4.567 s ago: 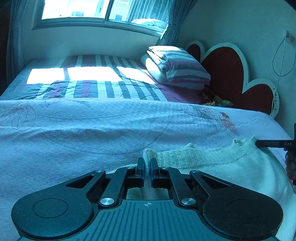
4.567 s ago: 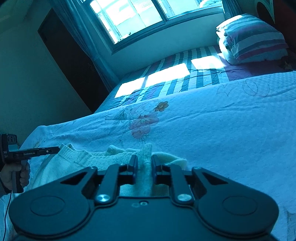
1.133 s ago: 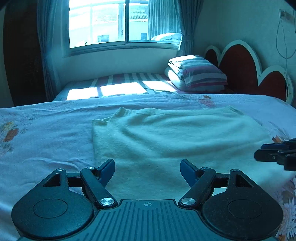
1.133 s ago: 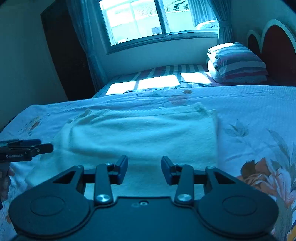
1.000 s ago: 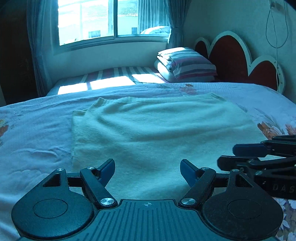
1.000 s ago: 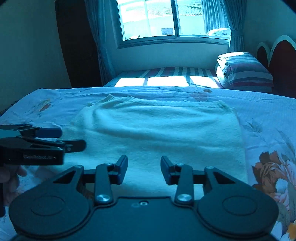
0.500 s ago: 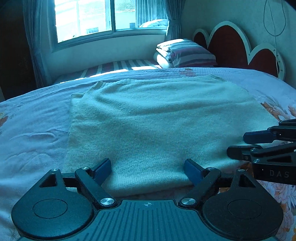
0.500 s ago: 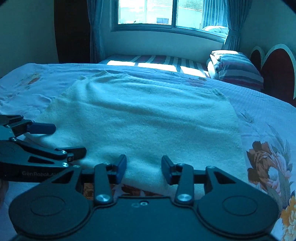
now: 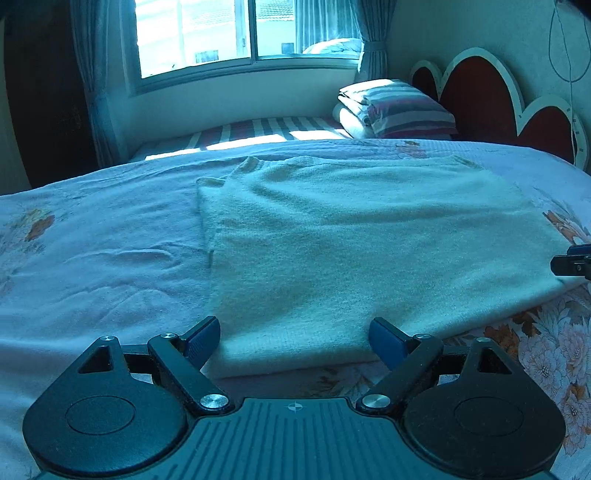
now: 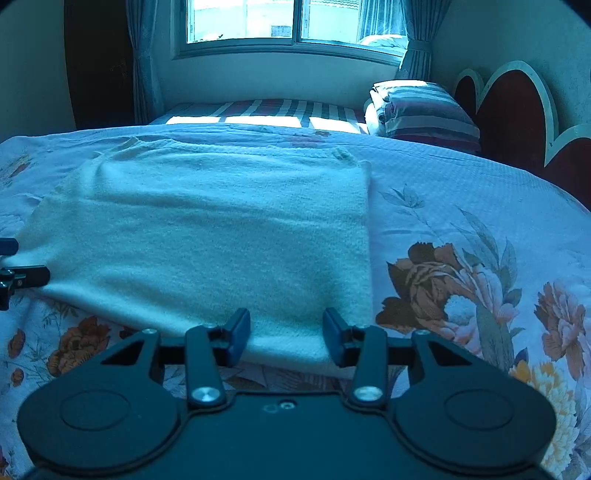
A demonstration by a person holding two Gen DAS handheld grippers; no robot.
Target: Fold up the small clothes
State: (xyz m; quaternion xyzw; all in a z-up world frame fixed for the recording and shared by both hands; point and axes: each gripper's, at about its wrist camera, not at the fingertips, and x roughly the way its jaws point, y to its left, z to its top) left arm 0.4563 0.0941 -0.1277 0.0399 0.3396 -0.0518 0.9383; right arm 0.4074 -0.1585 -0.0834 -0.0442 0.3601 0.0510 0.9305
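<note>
A pale cream knitted garment [image 9: 354, 236] lies folded into a flat rectangle on the floral bedspread [image 9: 92, 251], its near edge just ahead of both grippers. The left gripper [image 9: 294, 338] has its blue-padded fingers [image 9: 201, 339] spread wide apart with nothing between them, low at the garment's near left corner, and the right gripper [image 10: 286, 334] likewise holds its fingers [image 10: 238, 334] apart and empty at the near right corner. No brand name, label or other writing can be read in either view; striped pillows [image 9: 399, 109] are stacked by the red scalloped headboard [image 9: 476, 96] under the window [image 9: 236, 33].
</note>
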